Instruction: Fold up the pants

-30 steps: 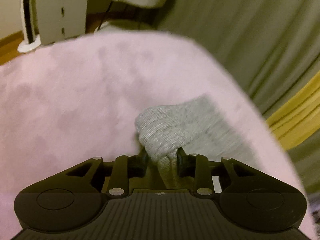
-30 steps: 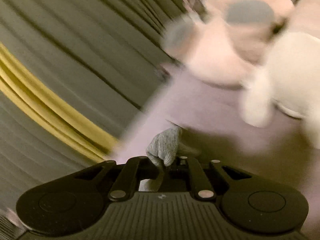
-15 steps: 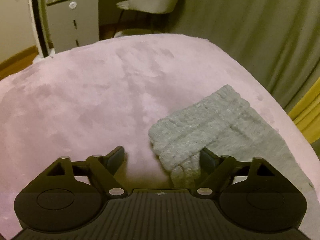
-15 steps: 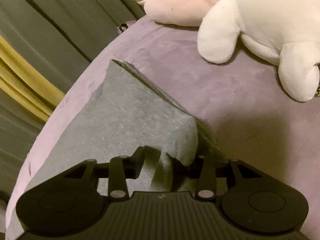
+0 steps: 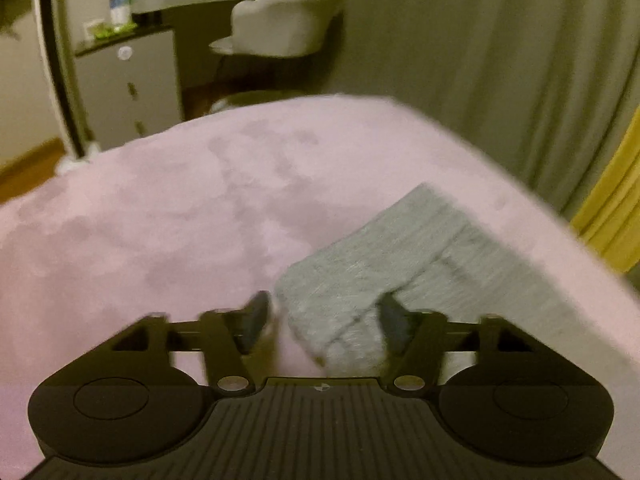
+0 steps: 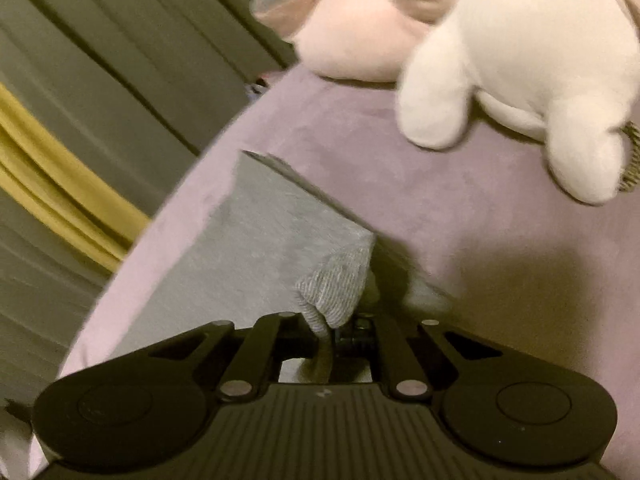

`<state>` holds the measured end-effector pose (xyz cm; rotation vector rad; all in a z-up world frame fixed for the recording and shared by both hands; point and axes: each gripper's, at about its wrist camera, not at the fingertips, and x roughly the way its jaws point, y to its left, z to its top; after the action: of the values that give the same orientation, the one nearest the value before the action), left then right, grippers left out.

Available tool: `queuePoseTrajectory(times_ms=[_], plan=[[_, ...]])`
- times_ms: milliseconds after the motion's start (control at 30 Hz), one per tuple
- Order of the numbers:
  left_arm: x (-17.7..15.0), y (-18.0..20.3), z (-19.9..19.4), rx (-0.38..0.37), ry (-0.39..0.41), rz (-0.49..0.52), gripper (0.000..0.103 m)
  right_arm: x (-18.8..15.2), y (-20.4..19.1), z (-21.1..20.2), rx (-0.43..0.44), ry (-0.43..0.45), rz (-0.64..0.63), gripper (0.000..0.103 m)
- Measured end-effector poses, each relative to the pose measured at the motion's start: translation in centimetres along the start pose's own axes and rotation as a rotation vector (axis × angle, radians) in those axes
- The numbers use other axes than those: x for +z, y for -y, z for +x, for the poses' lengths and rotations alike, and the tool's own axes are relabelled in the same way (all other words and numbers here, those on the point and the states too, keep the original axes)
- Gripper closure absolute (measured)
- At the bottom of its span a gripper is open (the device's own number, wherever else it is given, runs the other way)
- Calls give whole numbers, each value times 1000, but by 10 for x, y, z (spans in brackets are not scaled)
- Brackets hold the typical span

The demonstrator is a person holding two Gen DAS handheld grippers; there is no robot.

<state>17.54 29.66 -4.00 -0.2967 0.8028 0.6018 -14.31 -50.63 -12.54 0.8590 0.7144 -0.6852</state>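
Observation:
The grey knit pants (image 5: 404,264) lie folded on the pink bed cover (image 5: 168,216), near its right edge. My left gripper (image 5: 322,316) is open, its fingers apart around the near corner of the pants, which lies between them, not pinched. In the right wrist view the pants (image 6: 264,240) spread flat to the left, and my right gripper (image 6: 340,320) is shut on a bunched corner of the pants (image 6: 340,284) that sticks up between the fingers.
A white plush toy (image 6: 520,64) and a pink plush (image 6: 352,40) lie at the far end of the bed. Grey and yellow curtains (image 5: 500,64) hang along the bed's edge. A white chair (image 5: 284,24) and drawers (image 5: 132,88) stand beyond the bed.
My left gripper opened and let go of the pants corner, and has now narrowed a little around it. My right gripper opened briefly and is shut on a pants corner again.

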Motion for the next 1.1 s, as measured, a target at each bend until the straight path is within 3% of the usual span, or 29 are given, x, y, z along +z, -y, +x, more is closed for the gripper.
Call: queuePoseTrajectory(times_ms=[67, 133, 167, 267, 333, 433, 500, 600, 767, 900, 1000, 1100], plan=[[-1, 1, -5, 33, 24, 13, 15, -1, 2, 6, -19, -27, -33, 94], [2, 1, -16, 31, 47, 19, 15, 2, -3, 1, -36, -11, -60, 80], [3, 2, -22, 37, 64, 23, 14, 1, -4, -3, -51, 2, -74, 78], [9, 6, -45, 111, 162, 27, 4, 3, -10, -9, -85, 5, -104, 76], [14, 7, -60, 152, 223, 35, 5, 2, -13, -16, -98, 28, -106, 69], [14, 21, -85, 115, 293, 135, 4, 0, -19, -34, -158, 126, -135, 65], [7, 36, -99, 70, 305, 192, 3, -2, -21, -47, -152, 190, -135, 65], [-12, 61, -111, -67, 261, 216, 3, 0, -32, -52, -53, 204, -131, 65], [-53, 106, -99, -220, 64, 183, 3, -5, -57, -14, 48, 40, -201, 65], [-89, 136, -84, -201, -21, 208, 3, -17, -67, 26, 5, -43, -318, 65], [-113, 148, -74, -200, -71, 183, 3, -17, -66, 34, 11, -47, -324, 65], [-130, 152, -64, -162, -46, 218, 3, -13, -74, 27, 12, -18, -322, 65]])
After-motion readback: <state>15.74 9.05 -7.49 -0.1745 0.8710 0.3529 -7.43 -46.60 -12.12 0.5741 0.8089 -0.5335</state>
